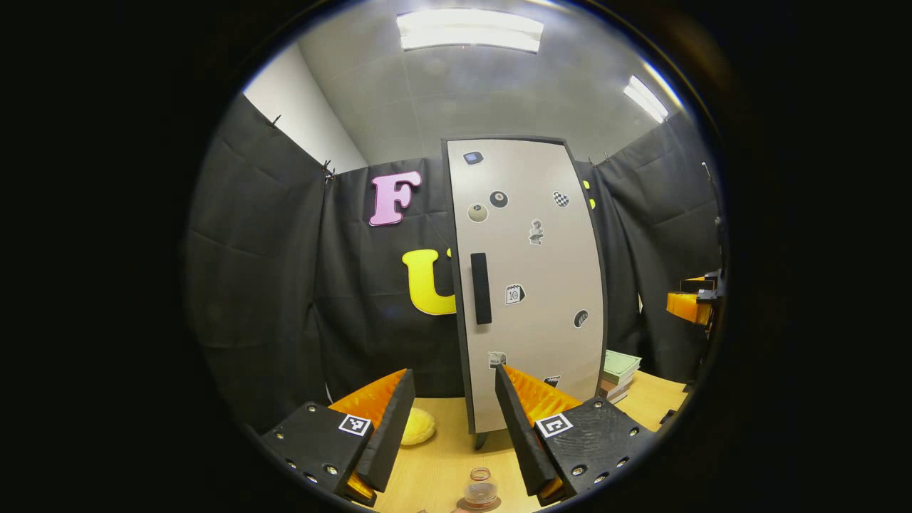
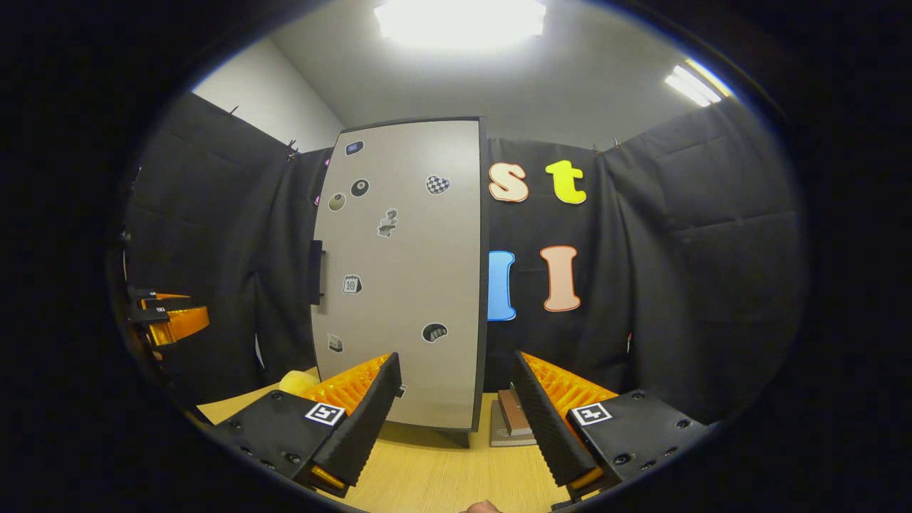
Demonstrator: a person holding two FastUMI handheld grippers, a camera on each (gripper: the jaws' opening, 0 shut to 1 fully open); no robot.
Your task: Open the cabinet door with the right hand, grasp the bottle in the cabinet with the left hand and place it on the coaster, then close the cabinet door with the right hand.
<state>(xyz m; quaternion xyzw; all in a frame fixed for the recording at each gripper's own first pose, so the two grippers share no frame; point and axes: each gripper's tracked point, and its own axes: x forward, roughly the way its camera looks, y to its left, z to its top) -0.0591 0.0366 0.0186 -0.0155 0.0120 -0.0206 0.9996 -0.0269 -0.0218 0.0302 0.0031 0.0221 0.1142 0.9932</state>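
The tall grey cabinet [image 1: 541, 285] stands on the wooden table with its door shut. Its black handle [image 1: 481, 288] runs along the door's left edge. A small clear bottle [image 1: 481, 488] stands upright on a brown coaster [image 1: 462, 506] at the near edge of the left gripper view, below and between my left gripper's fingers. My left gripper [image 1: 454, 372] is open and holds nothing. Facing the cabinet door [image 2: 406, 285] from the right, my right gripper [image 2: 457, 356] is open too and holds nothing. Each gripper also appears at the other view's edge [image 1: 691, 303] [image 2: 171, 317].
A yellow rounded object [image 1: 417, 426] lies on the table [image 1: 442, 463] left of the cabinet foot. A stack of books [image 1: 618, 374] [image 2: 513, 420] sits to the cabinet's right. Black cloth walls close in the booth. A fingertip [image 2: 481, 506] shows at the bottom of the right gripper view.
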